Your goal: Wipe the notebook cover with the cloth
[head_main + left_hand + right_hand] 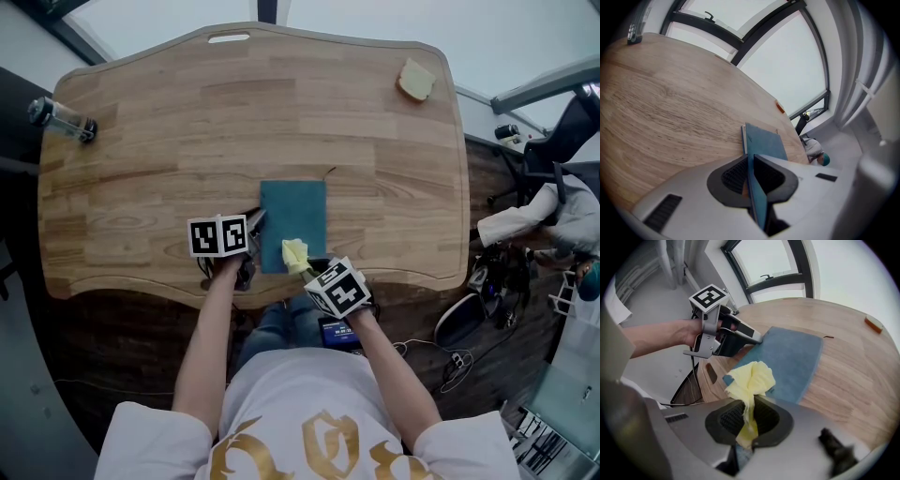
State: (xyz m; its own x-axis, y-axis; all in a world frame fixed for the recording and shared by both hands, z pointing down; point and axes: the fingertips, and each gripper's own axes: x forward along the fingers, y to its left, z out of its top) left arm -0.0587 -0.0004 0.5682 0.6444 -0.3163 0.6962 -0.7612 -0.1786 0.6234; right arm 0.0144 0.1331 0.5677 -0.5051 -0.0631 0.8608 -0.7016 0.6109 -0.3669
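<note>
Wooden table (141,169), near edge, centre: teal rectangular notebook (293,216). Left gripper (752,176) pinching its left edge; right gripper (749,420) clamped on crumpled yellow cloth (751,380) over near edge. Advice: steady notebook, press cloth flat, sweep full cover.

Near edge of notebook (293,211) under yellow cloth (294,252)

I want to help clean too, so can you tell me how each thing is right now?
Left gripper: shut on the notebook, at its near edge.
Right gripper: shut on the cloth.
Notebook: closed, lying flat.
Cloth: bunched up, at the notebook's near edge.
Bottle: lying on its side, far left.
</note>
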